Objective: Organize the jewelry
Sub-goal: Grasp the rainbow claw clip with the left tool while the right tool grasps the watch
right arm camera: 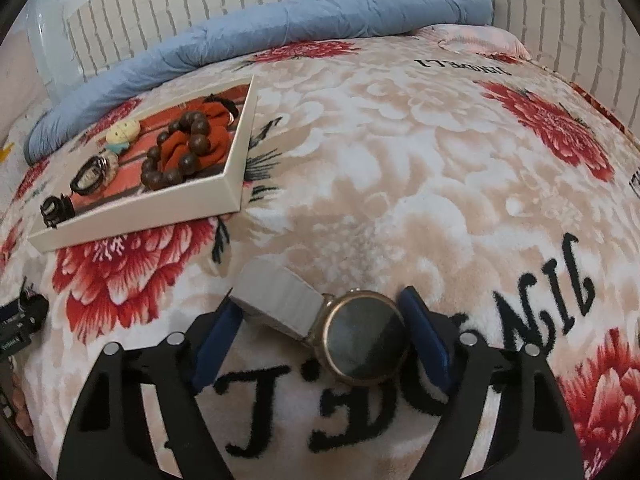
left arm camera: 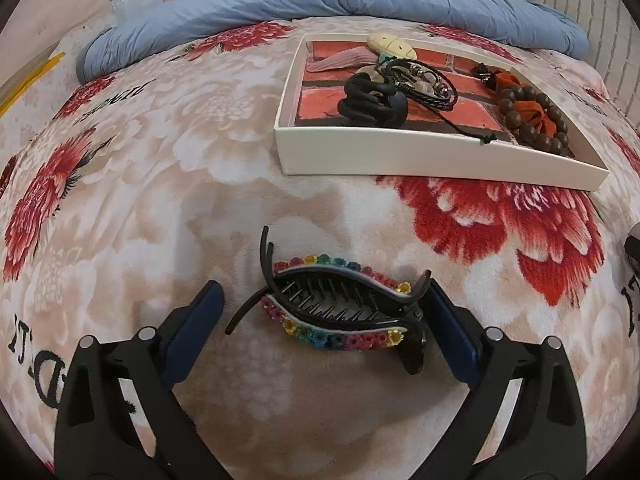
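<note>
in the left wrist view, the left gripper [left arm camera: 320, 316] stands wide apart around a rainbow hair clip [left arm camera: 340, 312] lying on the floral blanket [left arm camera: 160, 184], with the white tray [left arm camera: 420, 156] of jewelry farther off. in the right wrist view, the right gripper [right arm camera: 322, 334] is spread around a gold watch [right arm camera: 366, 338] on the blanket, its right pad touching the case; the tray sits far left.

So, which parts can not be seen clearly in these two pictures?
- Left wrist view: the right gripper is cut off by the frame edge; its jaws cannot be judged.
- Left wrist view: the pale shell pieces in the white box are partly hidden under the black claw clip.
- Right wrist view: the watch face is dark; nothing is readable.
</note>
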Available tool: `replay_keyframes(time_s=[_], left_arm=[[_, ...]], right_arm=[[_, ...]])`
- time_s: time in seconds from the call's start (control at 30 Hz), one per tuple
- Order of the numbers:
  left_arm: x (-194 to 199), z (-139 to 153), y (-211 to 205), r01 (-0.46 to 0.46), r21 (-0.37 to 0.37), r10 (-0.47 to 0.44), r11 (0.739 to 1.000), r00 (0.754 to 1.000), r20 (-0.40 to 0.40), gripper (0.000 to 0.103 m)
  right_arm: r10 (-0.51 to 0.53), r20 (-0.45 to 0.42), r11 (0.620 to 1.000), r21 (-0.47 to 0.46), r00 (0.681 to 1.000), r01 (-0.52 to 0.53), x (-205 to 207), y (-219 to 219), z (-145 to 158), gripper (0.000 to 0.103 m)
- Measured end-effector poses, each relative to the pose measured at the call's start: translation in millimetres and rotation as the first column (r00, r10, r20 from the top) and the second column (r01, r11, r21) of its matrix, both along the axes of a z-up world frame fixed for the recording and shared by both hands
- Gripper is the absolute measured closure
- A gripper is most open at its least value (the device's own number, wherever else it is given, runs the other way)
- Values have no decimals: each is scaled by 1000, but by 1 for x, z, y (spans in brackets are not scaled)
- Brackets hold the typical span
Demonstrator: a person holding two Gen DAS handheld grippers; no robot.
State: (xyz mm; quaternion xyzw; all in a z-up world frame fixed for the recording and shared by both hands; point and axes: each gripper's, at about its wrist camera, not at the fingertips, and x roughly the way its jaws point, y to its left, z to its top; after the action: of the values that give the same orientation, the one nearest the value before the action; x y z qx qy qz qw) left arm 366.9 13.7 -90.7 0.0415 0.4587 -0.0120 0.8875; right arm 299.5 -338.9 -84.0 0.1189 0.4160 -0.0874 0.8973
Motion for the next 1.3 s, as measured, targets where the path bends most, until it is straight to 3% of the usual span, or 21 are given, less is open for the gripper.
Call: replay_keyframes(time_s=[0.2, 0.33, 0.67, 1.03, 1.3], left_arm=[[0, 0, 0, 2, -1, -2, 1000, 1000, 1, 9], [-3, 3, -2, 13, -2, -13, 1000, 1000, 15, 19], [-4, 4, -1, 12, -14, -12, 1000, 1000, 17, 21], [-3, 3, 0, 10, -18, -10, 1000, 1000, 17, 22], [-2, 2, 1, 12, -17, -12, 1000, 1000, 13, 21]], right_arm=[[1, 20, 1000, 17, 1000, -1, 0, -3, 2, 34], [-2, 46, 1000, 27, 999, 1, -2, -6, 7, 40], [-1, 68, 999, 39, 998, -1, -3, -9, 9, 46], [43, 32, 998, -49, 999, -42, 3, 4, 8, 37], [45, 1, 999, -24, 999, -45, 4, 0, 3, 30]])
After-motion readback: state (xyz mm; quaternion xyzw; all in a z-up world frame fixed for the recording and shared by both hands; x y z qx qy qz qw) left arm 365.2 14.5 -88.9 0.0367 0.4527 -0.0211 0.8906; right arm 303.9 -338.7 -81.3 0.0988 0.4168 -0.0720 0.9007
